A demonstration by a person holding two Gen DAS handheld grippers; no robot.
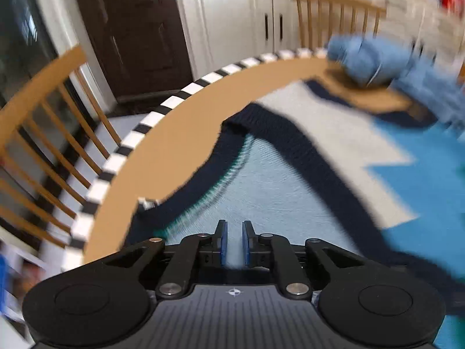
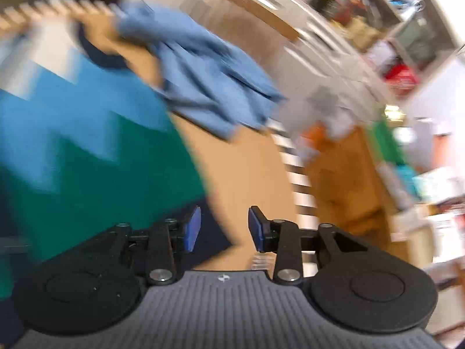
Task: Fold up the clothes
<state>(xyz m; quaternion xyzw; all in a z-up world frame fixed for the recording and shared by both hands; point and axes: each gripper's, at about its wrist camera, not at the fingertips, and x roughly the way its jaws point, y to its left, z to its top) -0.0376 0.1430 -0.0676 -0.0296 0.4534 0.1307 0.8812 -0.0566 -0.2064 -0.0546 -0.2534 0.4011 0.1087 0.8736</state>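
Overall, both views are blurred, though the main items read clearly. A round wooden tabletop (image 1: 180,145) with a black-and-white checked rim carries the load; wooden chairs (image 1: 52,133) stand around its far edge, with white cupboard doors (image 1: 226,20) behind them. A colour-blocked sweater (image 1: 290,180) lies spread flat on the tabletop, with pale, bright blue and green panels, dark navy trim and a V-neck. The right wrist view shows the same sweater (image 2: 87,151) to the left, its navy hem at the near edge. A crumpled light-blue garment (image 1: 375,61) sits at the far rim of the tabletop, just beyond the sweater's shoulder. Shelves (image 2: 392,29) packed with mixed goods stand to the right, too blurred to itemise. The left hand-held gripper (image 1: 234,242) hovers over the pale panel inside the neckline, pads nearly together with a narrow gap, holding nothing. The right hand-held gripper (image 2: 223,228) is spread wide over the hem corner and bare wood, holding nothing.
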